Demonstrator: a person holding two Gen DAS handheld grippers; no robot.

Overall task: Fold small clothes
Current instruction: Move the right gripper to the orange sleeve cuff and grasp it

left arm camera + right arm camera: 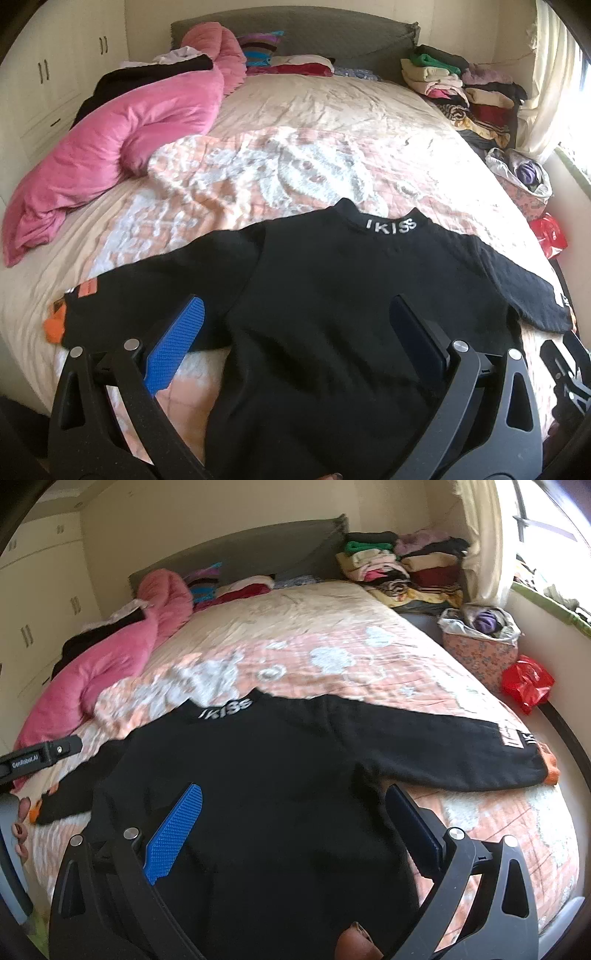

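A small black long-sleeved top (pixel 332 295) with white "IKISS" lettering on its collar lies flat on the bed, sleeves spread left and right, orange cuffs at the ends. It also shows in the right wrist view (pixel 295 775). My left gripper (pixel 295 321) is open above the top's body, with nothing between its blue pads. My right gripper (pixel 291 808) is open above the top's body too, nearer the right sleeve (pixel 443 746). The left gripper's body (pixel 40 757) shows at the left edge of the right wrist view.
The bed (pixel 314 110) has a peach floral cover. A pink duvet (pixel 122 136) lies along its left side. Stacks of folded clothes (pixel 454 85) sit at the far right corner. A box with a plastic bag (pixel 480 642) and a red bag (pixel 528 683) stand right of the bed. Wardrobes line the left wall.
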